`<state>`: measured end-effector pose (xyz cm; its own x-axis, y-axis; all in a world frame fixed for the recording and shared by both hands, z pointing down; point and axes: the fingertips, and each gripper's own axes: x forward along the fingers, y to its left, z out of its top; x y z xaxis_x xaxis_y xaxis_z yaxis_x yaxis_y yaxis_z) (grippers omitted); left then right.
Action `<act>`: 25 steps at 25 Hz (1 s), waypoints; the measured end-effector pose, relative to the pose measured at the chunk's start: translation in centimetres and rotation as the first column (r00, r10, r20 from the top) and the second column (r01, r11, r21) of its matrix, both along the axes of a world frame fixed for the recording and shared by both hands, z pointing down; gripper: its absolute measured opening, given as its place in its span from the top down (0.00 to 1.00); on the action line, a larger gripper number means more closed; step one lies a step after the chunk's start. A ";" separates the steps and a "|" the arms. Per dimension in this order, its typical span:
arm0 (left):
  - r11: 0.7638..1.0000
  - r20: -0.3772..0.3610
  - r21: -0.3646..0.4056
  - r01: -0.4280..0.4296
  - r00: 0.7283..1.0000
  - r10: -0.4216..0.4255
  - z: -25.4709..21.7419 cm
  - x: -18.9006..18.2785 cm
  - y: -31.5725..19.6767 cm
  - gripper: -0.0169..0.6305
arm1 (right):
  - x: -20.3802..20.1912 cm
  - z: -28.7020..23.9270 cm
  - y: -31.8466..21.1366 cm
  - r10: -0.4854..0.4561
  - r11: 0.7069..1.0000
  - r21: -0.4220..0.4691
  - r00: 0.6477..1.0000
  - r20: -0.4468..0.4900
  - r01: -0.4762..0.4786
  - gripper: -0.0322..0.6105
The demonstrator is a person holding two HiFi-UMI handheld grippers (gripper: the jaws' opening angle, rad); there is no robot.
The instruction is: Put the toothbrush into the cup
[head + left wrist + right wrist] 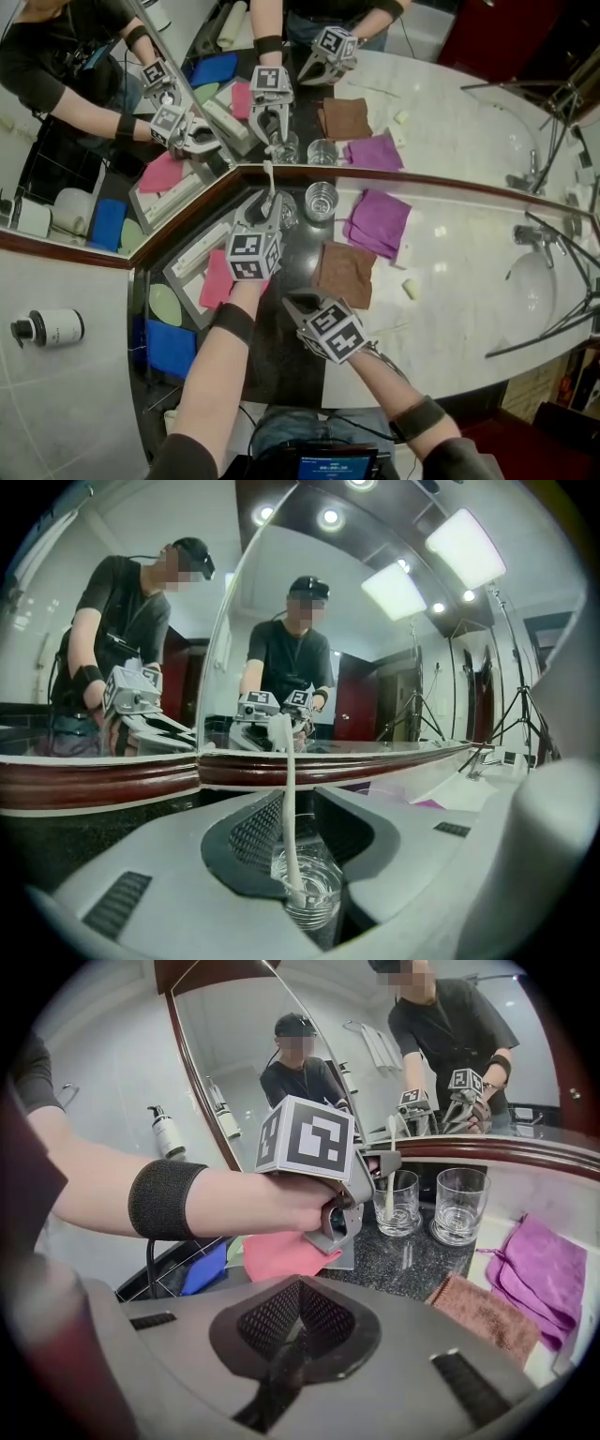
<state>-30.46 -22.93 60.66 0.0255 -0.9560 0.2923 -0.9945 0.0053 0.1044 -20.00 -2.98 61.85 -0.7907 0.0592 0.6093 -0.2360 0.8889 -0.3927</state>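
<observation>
Left claw (pixel 302 832) released: jaws stand apart, with the slim white toothbrush (pixel 289 808) rising between them. Its lower end sits inside the clear ribbed glass cup (pixel 314 897), which stands on the black speckled desk (pixel 412 1260) close to the mirror. A second clear glass (pixel 459 1206) stands just beside it. My right claw (pixel 295 1335) is clenched and empty, beside the brown cloth (pixel 344 272).

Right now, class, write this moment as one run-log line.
state: toothbrush standing in cup | left gripper: open, jaws either side of handle | right gripper: shut, empty | next: probably withdraw left
</observation>
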 end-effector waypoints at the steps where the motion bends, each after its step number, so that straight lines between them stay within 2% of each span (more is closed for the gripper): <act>1: 1.000 -0.002 -0.009 -0.004 1.000 0.004 0.1 0.1 0.1 0.78 | 0.1 0.0 0.0 0.002 1.000 0.000 1.000 0.000 -0.002 0.93; 4: 1.000 0.002 -0.023 -0.007 1.000 0.007 0.2 0.3 0.2 0.74 | 0.3 -0.1 -0.2 0.007 1.000 0.001 1.000 0.001 -0.007 0.93; 10: 1.000 0.029 -0.021 0.002 1.000 -0.001 -0.2 0.3 0.6 0.74 | 0.7 -0.4 -0.3 0.018 1.000 -0.001 1.000 0.007 -0.018 0.93; 13: 1.000 0.040 -0.027 0.009 0.999 -0.008 -0.6 0.3 0.9 0.71 | 1.1 -0.5 -0.4 0.024 1.000 0.001 1.000 0.007 -0.024 0.93; 21: 0.999 0.063 -0.036 -0.002 0.998 0.004 -3.7 1.3 3.8 0.71 | 2.6 -2.4 0.0 0.027 1.000 0.016 1.000 0.006 -0.027 0.93; 25: 0.999 0.081 -0.036 -0.014 0.997 0.017 -6.0 2.5 6.2 0.78 | 3.8 -3.0 -0.2 0.029 0.999 0.036 1.000 -0.001 -0.029 0.93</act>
<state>-27.92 -16.73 54.65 0.0153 -0.9447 0.3275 -0.9997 -0.0081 0.0232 -16.19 -3.20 58.87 -0.7911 0.0141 0.6116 -0.2622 0.8954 -0.3598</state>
